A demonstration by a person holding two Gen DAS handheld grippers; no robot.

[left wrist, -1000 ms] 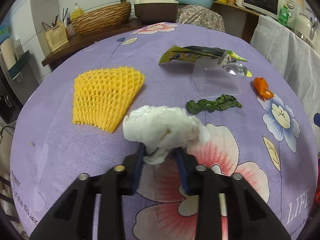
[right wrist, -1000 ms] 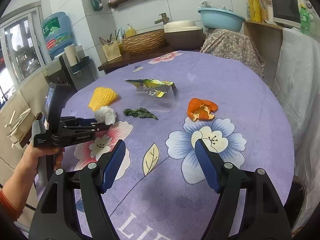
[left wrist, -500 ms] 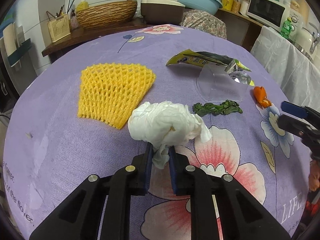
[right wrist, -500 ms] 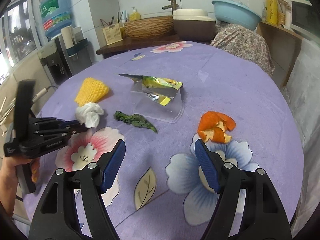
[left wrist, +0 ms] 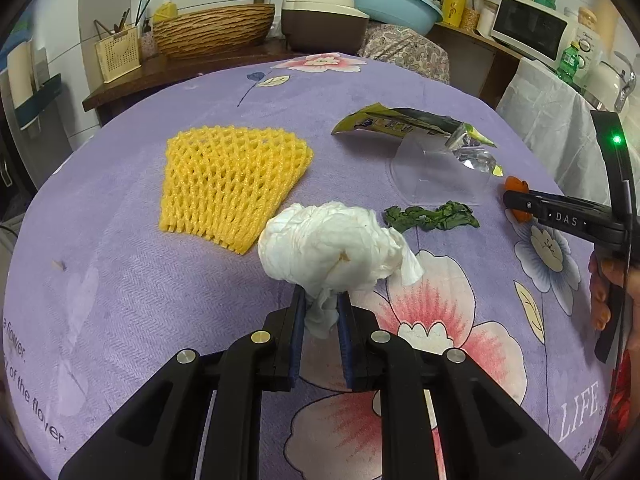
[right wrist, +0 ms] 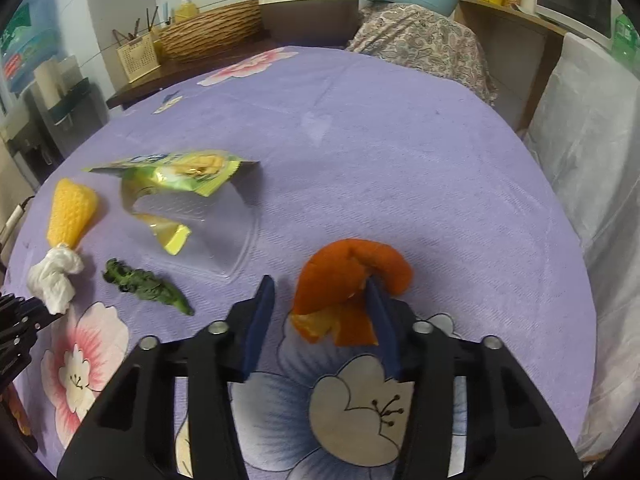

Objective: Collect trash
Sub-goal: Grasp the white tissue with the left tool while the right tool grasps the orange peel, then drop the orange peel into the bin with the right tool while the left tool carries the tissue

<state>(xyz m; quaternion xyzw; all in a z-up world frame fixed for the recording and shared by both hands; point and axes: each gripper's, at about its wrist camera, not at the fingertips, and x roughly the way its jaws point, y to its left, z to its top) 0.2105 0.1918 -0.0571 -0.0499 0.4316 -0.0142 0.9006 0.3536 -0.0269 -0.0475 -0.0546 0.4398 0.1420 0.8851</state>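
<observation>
- Left wrist view: the left gripper [left wrist: 321,312] is nearly closed, its blue pads pinching the lower tail of a crumpled white tissue [left wrist: 332,248] over the purple tablecloth [left wrist: 120,280], just beside the yellow foam net [left wrist: 228,184]
- Right wrist view: the right gripper [right wrist: 320,312] is wide apart around the orange peel [right wrist: 348,280]; the right pad touches the peel, the left pad stands clear

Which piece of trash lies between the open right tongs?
The orange peel, alone between the right tongs; the other trash pieces lie further left.
</observation>
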